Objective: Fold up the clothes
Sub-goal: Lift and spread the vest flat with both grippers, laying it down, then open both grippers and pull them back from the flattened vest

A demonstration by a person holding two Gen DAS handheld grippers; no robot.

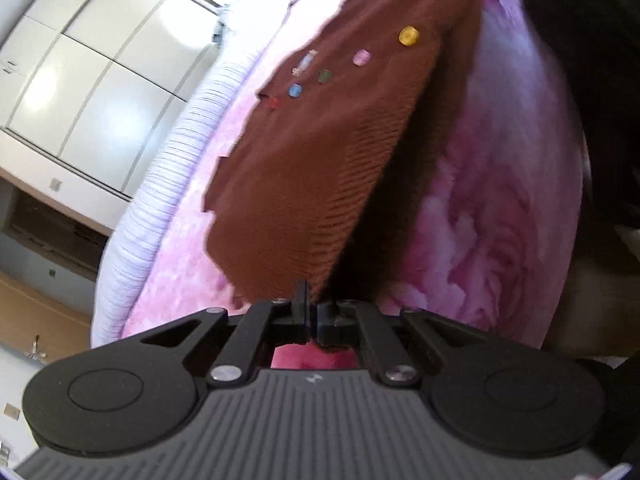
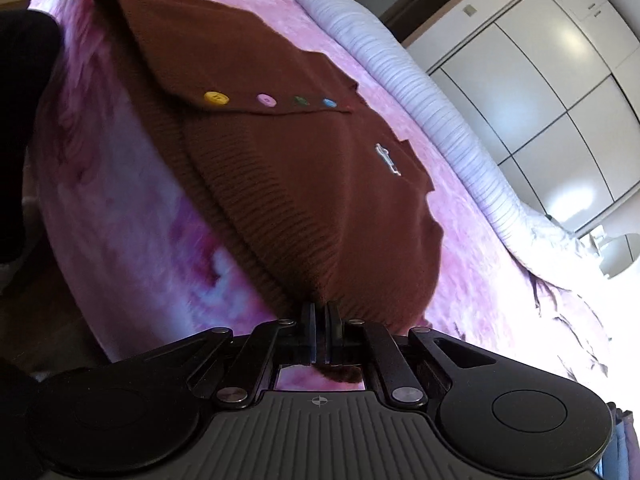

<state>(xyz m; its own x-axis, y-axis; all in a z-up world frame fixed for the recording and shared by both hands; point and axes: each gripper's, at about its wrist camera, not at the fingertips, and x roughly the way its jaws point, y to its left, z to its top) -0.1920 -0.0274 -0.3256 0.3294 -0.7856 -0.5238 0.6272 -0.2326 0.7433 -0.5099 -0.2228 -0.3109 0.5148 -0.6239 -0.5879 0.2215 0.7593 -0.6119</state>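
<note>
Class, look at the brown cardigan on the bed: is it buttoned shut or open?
Buttoned shut. The brown cardigan shows its front edges meeting along the row of coloured buttons, with no gap between them.

A brown knit cardigan (image 2: 320,168) with a row of coloured buttons (image 2: 216,98) lies spread on a pink floral bedspread (image 2: 480,280), its ribbed hem (image 2: 256,224) lifted at the bed's near edge.
</note>
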